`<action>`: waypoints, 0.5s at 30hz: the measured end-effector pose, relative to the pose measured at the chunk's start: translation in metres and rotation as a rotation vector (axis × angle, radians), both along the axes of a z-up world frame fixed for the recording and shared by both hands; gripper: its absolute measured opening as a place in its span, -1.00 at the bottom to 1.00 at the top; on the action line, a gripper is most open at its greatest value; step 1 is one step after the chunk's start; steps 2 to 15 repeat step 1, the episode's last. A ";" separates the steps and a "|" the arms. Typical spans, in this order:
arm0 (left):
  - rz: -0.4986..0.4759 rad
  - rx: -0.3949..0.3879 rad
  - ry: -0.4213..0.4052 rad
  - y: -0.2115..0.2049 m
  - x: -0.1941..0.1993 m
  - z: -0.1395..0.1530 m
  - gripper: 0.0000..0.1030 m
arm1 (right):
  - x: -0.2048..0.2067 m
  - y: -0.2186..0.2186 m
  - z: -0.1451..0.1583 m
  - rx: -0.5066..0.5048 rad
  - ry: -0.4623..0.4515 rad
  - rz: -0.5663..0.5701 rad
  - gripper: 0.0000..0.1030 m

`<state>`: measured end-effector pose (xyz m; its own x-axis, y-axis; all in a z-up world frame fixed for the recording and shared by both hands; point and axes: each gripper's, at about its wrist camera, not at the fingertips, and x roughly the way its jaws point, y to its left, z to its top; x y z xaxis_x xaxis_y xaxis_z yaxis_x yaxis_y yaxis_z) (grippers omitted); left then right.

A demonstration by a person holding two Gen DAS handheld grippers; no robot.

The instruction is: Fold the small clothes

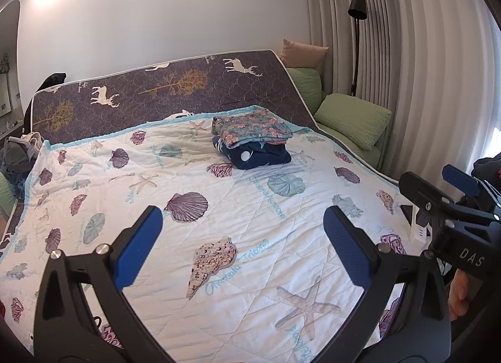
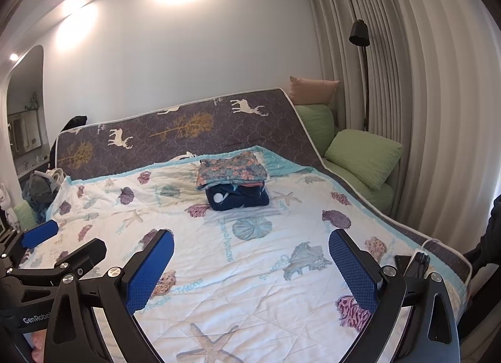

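A stack of folded clothes sits far back on the bed: a floral folded garment (image 1: 255,126) (image 2: 231,168) lies on top of a navy dotted one (image 1: 256,156) (image 2: 238,198). My left gripper (image 1: 242,222) hangs open above the near part of the shell-print quilt (image 1: 219,206), nothing between its blue pads. My right gripper (image 2: 250,253) is open too, also empty, above the quilt (image 2: 250,284). Each gripper shows at the side of the other's view, the right gripper (image 1: 438,187) at the right edge there. An unfolded clothes heap (image 1: 18,153) (image 2: 42,187) lies at the bed's left side.
A dark deer-print mattress (image 1: 175,87) leans up behind the quilt. Green pillows (image 1: 353,118) and a pink cushion (image 1: 300,53) lie at the right by the curtain (image 1: 407,49), with a black floor lamp (image 1: 357,9). A phone and white charger (image 1: 418,225) rest at the bed's right edge.
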<state>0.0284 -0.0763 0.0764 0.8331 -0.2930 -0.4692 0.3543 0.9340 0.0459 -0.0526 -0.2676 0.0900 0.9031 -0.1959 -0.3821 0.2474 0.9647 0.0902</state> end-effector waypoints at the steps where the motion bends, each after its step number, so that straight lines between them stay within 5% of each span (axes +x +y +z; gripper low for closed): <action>1: 0.002 0.000 0.003 0.000 0.000 -0.001 0.98 | 0.000 0.000 0.000 0.001 0.003 0.003 0.96; 15: 0.002 0.000 0.003 0.000 0.000 -0.001 0.98 | 0.000 0.000 0.000 0.001 0.003 0.003 0.96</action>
